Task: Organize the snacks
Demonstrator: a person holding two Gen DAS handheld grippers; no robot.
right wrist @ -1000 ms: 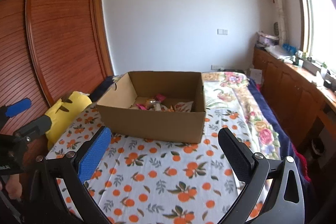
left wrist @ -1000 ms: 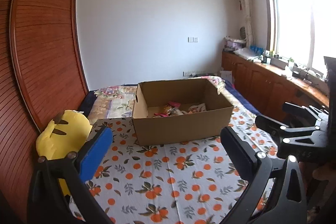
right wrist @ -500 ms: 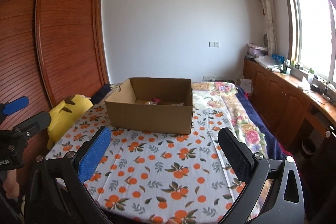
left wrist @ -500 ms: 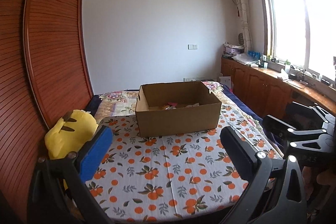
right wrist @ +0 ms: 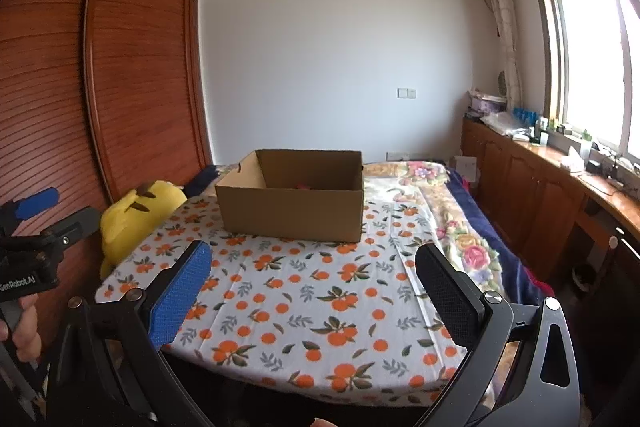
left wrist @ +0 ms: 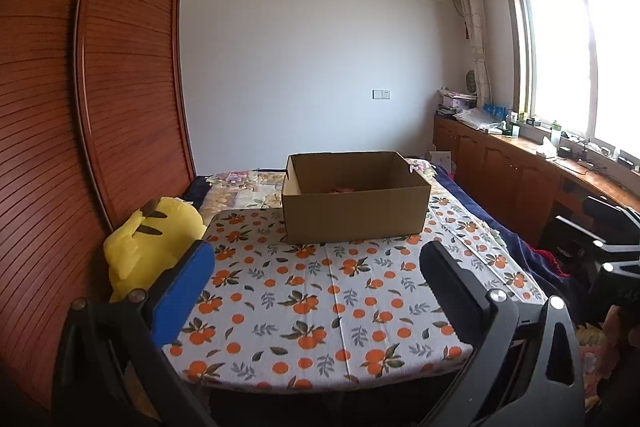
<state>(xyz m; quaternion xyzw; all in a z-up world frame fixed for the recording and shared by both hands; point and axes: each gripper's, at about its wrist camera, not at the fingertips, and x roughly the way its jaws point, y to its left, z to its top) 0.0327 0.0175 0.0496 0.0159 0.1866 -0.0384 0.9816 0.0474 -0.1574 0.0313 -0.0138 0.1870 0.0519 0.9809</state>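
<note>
An open brown cardboard box [left wrist: 354, 213] [right wrist: 292, 215] stands on the orange-print cloth [left wrist: 320, 291] [right wrist: 304, 291] over the bed. Only a sliver of red snack wrapper [left wrist: 342, 189] [right wrist: 302, 186] shows above its front wall; the other contents are hidden. My left gripper [left wrist: 316, 293] is open and empty, held well back from the box near the bed's front edge. My right gripper [right wrist: 314, 289] is open and empty too, equally far back. The left gripper [right wrist: 36, 215] also shows in the right wrist view, held by a hand [right wrist: 20, 327].
A yellow plush toy [left wrist: 150, 243] [right wrist: 136, 215] lies at the bed's left side against a slatted wooden wardrobe [left wrist: 80, 131]. Low wooden cabinets [left wrist: 520, 183] with clutter on top run under the window on the right. A dark blue blanket edge [right wrist: 508, 259] hangs off the bed's right side.
Both grippers have pulled back and away from the box, so it looks smaller and farther. The snacks inside have dropped out of sight behind its front wall. Both stay open.
</note>
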